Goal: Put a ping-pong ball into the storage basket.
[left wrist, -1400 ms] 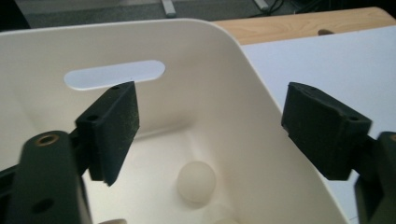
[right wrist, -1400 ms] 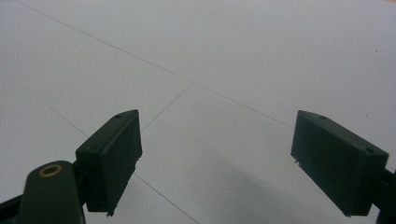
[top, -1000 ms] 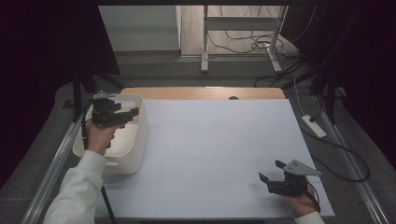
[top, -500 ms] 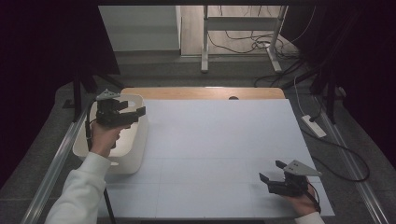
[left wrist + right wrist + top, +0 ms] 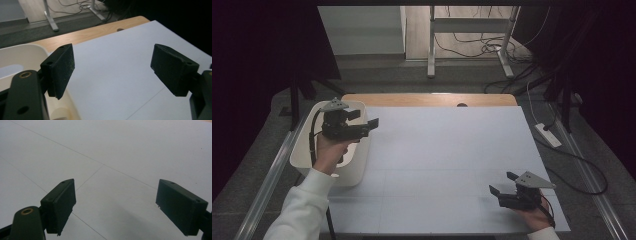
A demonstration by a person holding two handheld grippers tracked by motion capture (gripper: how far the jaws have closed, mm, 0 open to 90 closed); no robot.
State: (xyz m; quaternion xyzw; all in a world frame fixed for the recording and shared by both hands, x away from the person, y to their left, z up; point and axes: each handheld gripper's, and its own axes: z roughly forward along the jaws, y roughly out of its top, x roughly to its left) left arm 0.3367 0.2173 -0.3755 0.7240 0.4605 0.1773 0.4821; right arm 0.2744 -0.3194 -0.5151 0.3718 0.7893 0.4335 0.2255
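Grippers both stand wide with nothing between the jaws. Nearest, the right gripper point(image 5: 501, 187) hangs low over the white sheet point(image 5: 447, 165) at its near right corner, jaws aimed left across it (faint fold lines cross the sheet beneath them). Farther off, the left gripper point(image 5: 368, 124) is held above the right rim of the bin point(image 5: 302, 150), jaws reaching over the sheet's edge. Beyond its jaws runs the table's wooden strip point(image 5: 100, 31).
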